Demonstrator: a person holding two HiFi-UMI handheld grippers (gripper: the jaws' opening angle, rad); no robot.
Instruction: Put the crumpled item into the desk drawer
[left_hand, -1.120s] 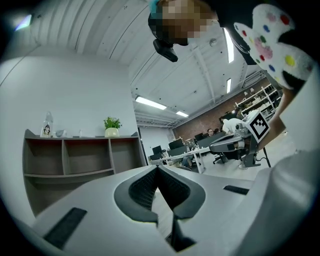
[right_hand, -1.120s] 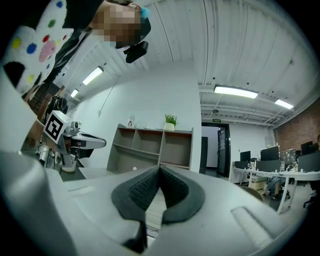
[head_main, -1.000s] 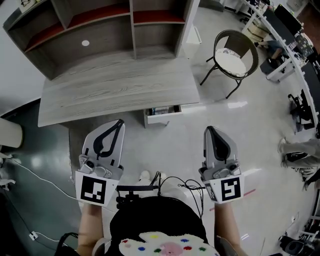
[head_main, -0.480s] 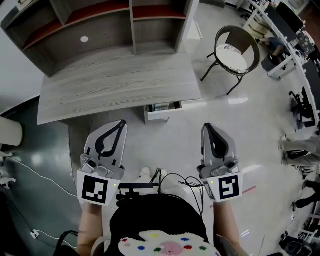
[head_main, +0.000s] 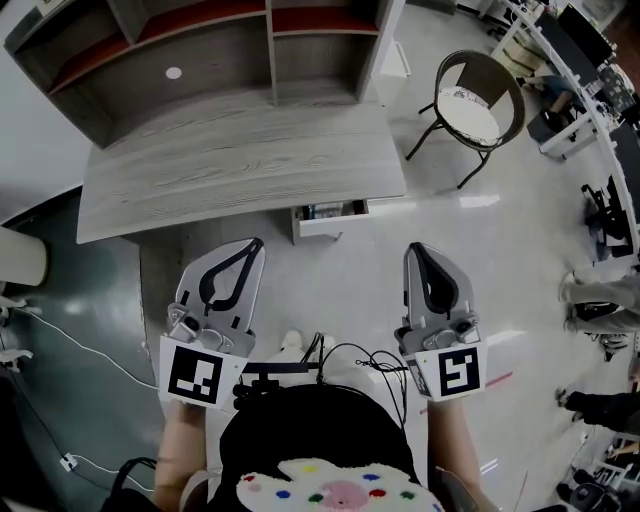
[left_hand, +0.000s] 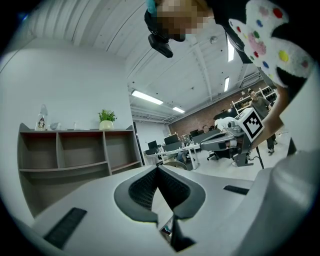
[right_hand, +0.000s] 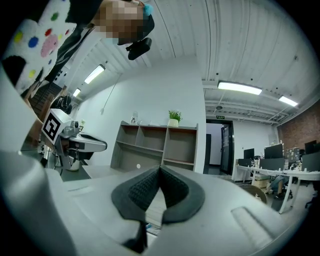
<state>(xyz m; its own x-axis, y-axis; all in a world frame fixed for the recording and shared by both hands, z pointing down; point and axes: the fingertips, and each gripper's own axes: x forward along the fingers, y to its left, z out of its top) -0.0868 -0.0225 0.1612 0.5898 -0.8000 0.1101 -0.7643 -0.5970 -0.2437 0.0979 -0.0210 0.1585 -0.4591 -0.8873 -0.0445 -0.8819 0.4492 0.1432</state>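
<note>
View from above: a person holds a grey two-jaw left gripper (head_main: 252, 246) and a matching right gripper (head_main: 416, 250) side by side. Both have their jaws pressed together with nothing between them. Ahead, a white desk drawer (head_main: 325, 229) stands pulled out beneath the grey wood-grain desk (head_main: 240, 170). Its contents are too small to identify.

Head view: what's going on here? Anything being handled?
A person stands facing the grey desk with a gripper in each hand. The left gripper and right gripper are held about level, short of the desk, fingers shut with nothing between them. The drawer under the desk's front edge is pulled partly out, and its contents are too small to make out. Neither gripper holds or touches anything at this moment.
</note>
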